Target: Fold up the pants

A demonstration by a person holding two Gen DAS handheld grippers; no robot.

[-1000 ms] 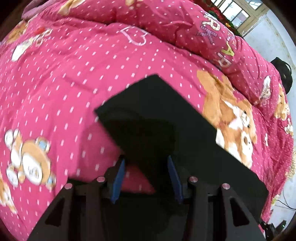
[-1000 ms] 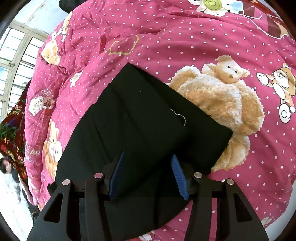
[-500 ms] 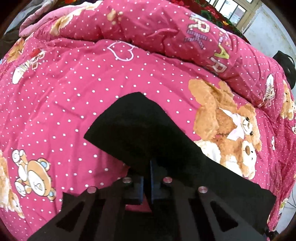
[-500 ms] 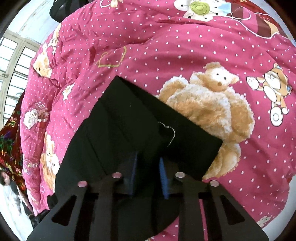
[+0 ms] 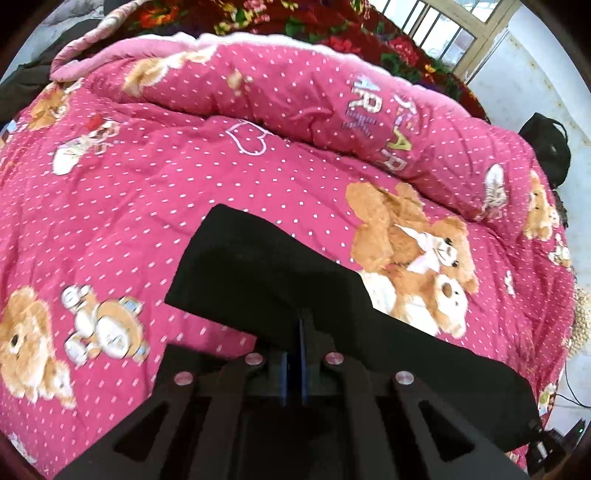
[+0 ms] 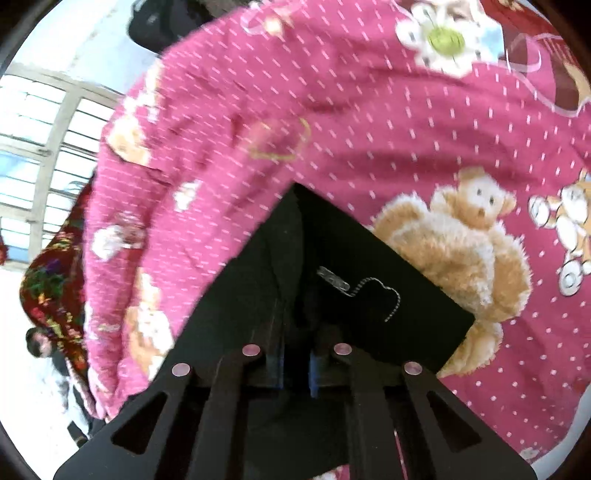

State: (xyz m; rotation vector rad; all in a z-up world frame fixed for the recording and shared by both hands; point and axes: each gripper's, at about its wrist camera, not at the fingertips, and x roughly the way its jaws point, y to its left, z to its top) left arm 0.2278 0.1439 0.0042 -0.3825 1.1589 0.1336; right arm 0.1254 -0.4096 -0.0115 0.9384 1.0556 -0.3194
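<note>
The black pants [image 5: 280,273] lie folded on a pink dotted quilt [image 5: 147,192]. My left gripper [image 5: 300,325] is shut on the near edge of the pants, with the cloth lifted off the quilt. In the right wrist view the pants [image 6: 369,288] show a small stitched heart outline. My right gripper [image 6: 295,332] is shut on the pants' near edge too, its blue pads pinching a fold of cloth.
A rolled ridge of the quilt [image 5: 332,103] runs along the far side, with a dark flowered blanket [image 5: 295,22] behind. A black bag [image 5: 546,147] sits at the right by the wall. A window [image 6: 37,140] is at the left.
Both grippers went from open around the pants' edge to shut on it. Both then lifted and drew back, so the pants look smaller and the view tilts up.
</note>
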